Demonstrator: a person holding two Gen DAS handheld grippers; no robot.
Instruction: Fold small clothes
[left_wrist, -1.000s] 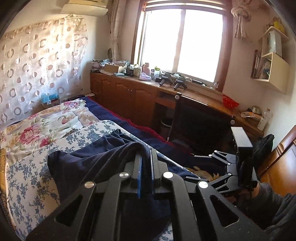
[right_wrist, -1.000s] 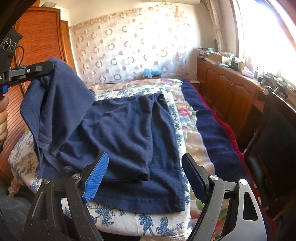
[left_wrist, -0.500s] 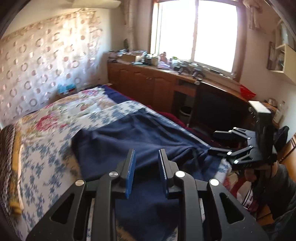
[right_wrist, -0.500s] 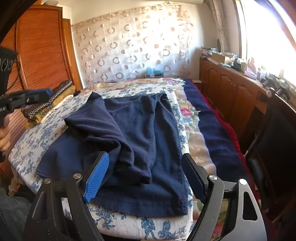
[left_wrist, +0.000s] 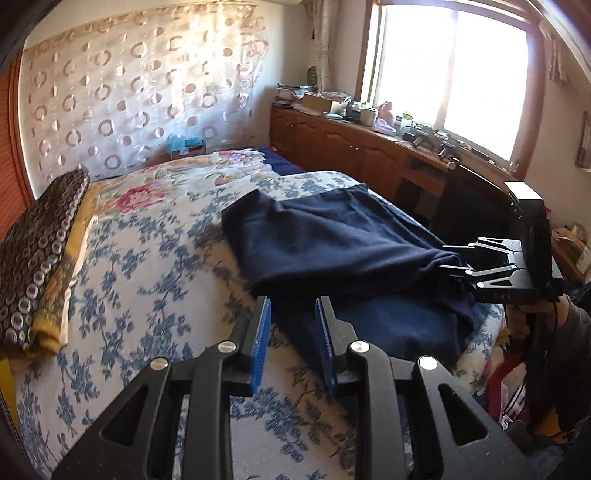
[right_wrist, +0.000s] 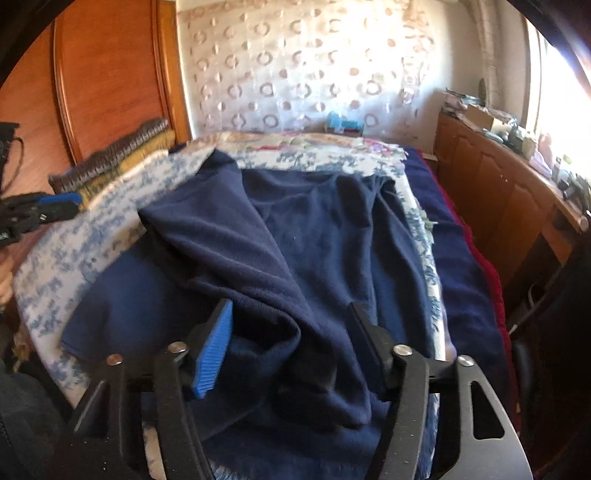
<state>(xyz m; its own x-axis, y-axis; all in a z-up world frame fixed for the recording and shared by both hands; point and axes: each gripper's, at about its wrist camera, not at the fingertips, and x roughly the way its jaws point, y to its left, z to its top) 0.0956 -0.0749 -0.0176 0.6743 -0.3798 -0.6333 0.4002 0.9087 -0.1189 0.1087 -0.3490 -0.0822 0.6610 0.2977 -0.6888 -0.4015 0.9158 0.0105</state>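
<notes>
I am part-way into a fold: the dark navy knit garment (right_wrist: 306, 251) lies on the blue-flowered white bedspread (left_wrist: 140, 258), its left side already thrown over the middle in a loose, rumpled flap. My left gripper (left_wrist: 293, 341) hangs over bare bedspread just near of the garment's edge, its blue-padded jaws slightly apart with nothing between them. My right gripper (right_wrist: 291, 347) sits at the near hem. Its jaws have just been closing, with a bunched ridge of the navy cloth between them, but a gap shows beside the blue pad (right_wrist: 216, 343), so I judge the pinch not yet made.

Next, I think, the right jaws must finish closing on that ridge, taking every layer, while the left finds a matching edge so the cloth can be drawn flat. The knit is limp and will likely drag and wrinkle if pulled from one point.

The bed fills the room's middle; a folded brown patterned blanket (left_wrist: 37, 254) lies at its far left, a circle-patterned curtain (left_wrist: 140, 92) hangs beyond, and a wooden cabinet run (left_wrist: 354, 151) stands under the bright window (left_wrist: 454, 70) on the right.
</notes>
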